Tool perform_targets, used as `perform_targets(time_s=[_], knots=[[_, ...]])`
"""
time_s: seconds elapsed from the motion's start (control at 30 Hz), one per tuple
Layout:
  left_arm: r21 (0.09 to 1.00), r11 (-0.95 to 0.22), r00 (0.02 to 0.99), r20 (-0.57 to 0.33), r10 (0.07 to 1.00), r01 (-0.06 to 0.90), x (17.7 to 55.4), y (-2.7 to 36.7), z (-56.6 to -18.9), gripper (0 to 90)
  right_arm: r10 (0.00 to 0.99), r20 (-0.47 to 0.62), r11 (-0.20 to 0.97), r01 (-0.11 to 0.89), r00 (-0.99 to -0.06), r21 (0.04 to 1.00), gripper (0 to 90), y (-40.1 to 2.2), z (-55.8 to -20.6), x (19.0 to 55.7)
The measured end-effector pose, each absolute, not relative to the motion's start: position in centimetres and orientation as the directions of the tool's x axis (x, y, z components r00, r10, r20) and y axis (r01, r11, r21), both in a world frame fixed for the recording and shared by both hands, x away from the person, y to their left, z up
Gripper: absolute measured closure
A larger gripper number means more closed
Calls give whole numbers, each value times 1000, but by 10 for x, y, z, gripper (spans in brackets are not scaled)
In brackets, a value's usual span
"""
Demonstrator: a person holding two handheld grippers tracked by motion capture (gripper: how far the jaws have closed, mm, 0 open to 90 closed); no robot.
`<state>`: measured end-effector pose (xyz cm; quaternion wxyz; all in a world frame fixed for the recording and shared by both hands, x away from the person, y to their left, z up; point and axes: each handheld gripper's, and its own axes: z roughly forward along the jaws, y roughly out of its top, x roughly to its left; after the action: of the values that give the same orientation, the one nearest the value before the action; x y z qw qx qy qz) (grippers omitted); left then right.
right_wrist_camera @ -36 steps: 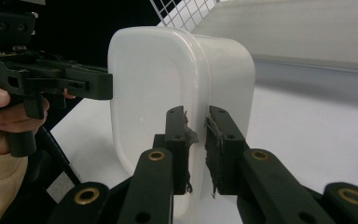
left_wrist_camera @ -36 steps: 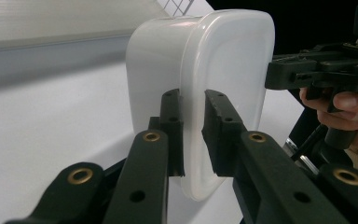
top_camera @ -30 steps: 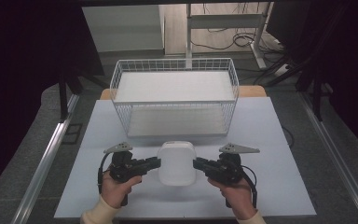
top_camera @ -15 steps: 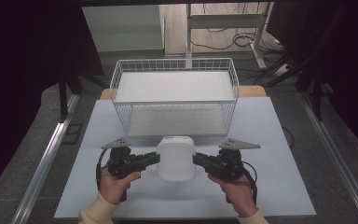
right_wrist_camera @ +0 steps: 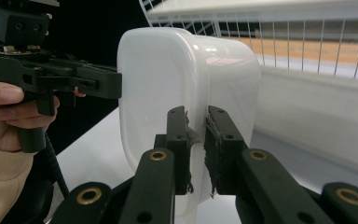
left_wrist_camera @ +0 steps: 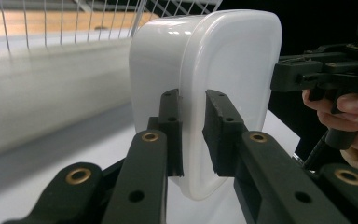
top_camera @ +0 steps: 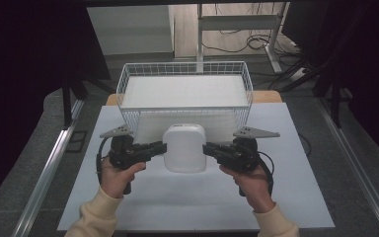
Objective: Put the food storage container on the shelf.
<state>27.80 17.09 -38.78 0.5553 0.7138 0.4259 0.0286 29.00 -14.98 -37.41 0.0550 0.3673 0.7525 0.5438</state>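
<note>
Two grips carry the load: the left hand-held gripper (top_camera: 162,147) pinches the left rim of a white plastic tub (top_camera: 184,147), and the right hand-held gripper (top_camera: 208,148) pinches the right rim, jaws closed on the thin wall. The tub hangs tilted on edge above the table (top_camera: 296,197), just in front of the wire basket (top_camera: 185,89). To carry it well, both hands should rise evenly and clear the basket's near rim before going forward. I cannot tell what lies inside the tub, and the basket's floor looks bare white.

Dim surroundings, bright tabletop, blurred backgrounds
</note>
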Motion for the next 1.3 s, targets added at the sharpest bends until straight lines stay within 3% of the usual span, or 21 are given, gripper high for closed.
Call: perform_targets(time_s=[1.3], knots=[[850, -20, 640, -380, 668, 526, 329, 170, -323, 780, 618, 263, 148, 438, -741, 887, 797, -147, -311, 343]])
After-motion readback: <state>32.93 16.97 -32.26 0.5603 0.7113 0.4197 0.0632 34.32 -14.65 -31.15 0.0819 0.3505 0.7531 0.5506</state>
